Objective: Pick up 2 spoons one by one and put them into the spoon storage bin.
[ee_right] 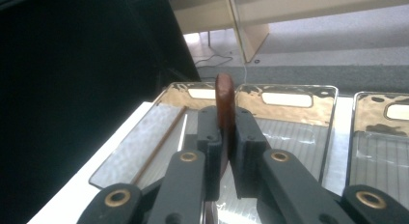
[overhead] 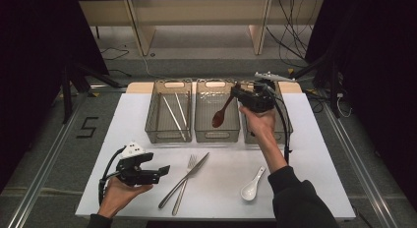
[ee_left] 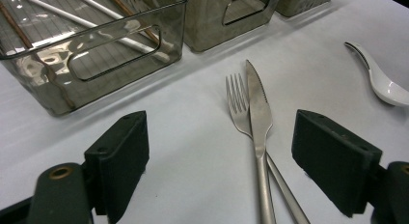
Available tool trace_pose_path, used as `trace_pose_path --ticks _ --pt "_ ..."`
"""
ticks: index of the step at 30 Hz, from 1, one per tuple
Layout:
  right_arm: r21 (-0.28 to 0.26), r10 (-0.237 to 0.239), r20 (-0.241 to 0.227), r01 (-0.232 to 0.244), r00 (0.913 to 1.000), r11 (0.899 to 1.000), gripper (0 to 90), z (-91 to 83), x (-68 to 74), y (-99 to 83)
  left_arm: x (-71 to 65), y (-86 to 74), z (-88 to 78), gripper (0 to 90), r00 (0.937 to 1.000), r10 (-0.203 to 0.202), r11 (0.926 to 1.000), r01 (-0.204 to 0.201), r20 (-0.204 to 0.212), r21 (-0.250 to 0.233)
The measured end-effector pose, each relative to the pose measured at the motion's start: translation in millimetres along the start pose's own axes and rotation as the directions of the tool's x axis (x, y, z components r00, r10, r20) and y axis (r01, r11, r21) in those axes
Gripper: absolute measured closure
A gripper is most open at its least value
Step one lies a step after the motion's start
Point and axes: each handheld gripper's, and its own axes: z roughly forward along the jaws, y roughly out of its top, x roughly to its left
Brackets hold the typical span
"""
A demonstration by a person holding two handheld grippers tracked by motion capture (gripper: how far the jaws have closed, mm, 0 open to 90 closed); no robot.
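We see the white table (overhead: 305,159) carrying three clear bins in a row along its far side. The left bin (overhead: 168,132) holds long thin sticks, the middle bin (overhead: 217,132) sits just right of it, and the right bin (overhead: 282,134) lies partly behind the person's right hand. Our right claw (overhead: 238,93) is clamped on the handle of a brown wooden spoon (overhead: 220,116), which hangs tilted over the middle bin, bowl end low. At the near left, our left claw (overhead: 164,170) hovers over the table with its jaws spread wide and nothing between them. Just right of it lie a knife (overhead: 189,175) and a fork (overhead: 188,169), crossing each other. Farther right rests a white ceramic spoon (overhead: 252,186).
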Motion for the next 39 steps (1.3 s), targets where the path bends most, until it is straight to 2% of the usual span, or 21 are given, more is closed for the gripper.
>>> trace_pose_path --ticks 8,20,25,33,39 --pt "0.023 0.012 0.025 -0.012 0.9996 1.0 84.5 17.4 -4.8 -4.2 -2.1 -7.0 -1.7 20.2 1.0 -0.004 0.9997 0.004 -0.002 -0.024" --pt "0.067 0.038 0.034 -0.04 0.9987 0.997 84.4 39.6 -8.9 -17.4 -3.5 -10.4 -2.1 20.1 1.0 0.004 0.9999 -0.004 -0.008 -0.017" --pt "0.086 0.051 0.032 -0.054 0.9981 0.995 84.3 49.6 -8.0 -23.0 -4.2 -11.0 -2.2 20.1 0.9999 0.01 0.9999 -0.01 -0.005 -0.011" --pt "0.131 0.048 0.023 -0.051 0.9986 0.99 84.1 63.4 -5.5 -31.2 -6.3 -12.1 0.6 20.0 1.0 0.009 1.0 -0.009 -0.001 -0.002" --pt "0.141 0.051 0.021 -0.054 0.9985 0.988 84.0 69.1 -5.8 -34.5 -8.5 -12.7 2.1 19.9 0.9998 0.019 0.9998 -0.019 0.0 -0.004"
